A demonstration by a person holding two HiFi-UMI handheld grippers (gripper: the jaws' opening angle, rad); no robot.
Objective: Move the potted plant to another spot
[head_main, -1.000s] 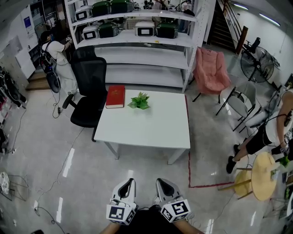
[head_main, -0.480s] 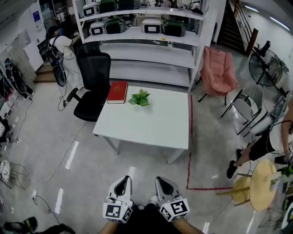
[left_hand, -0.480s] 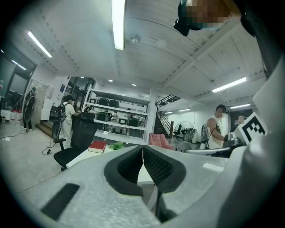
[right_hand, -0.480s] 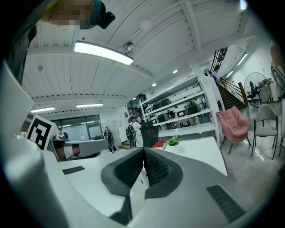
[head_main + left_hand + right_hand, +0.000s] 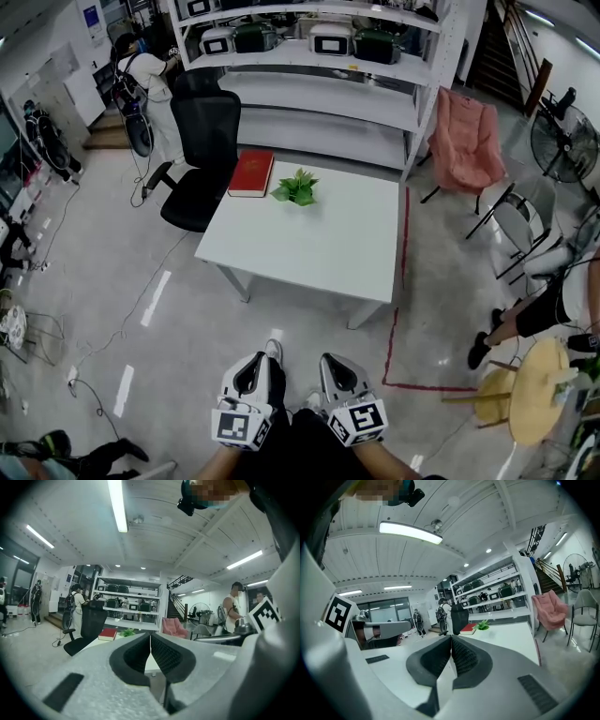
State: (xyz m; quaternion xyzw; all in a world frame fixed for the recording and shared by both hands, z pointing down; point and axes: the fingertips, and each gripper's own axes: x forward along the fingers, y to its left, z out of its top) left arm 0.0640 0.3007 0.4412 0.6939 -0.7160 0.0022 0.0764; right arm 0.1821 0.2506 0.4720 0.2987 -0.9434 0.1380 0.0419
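Potted plant is sitting on the far side of the white table, just right of a red book. A black office chair is standing off the table's far left corner. Left gripper and right gripper are hanging side by side close to the person, well apart from the table. Both sets of jaws are pressing together and pinching nothing.
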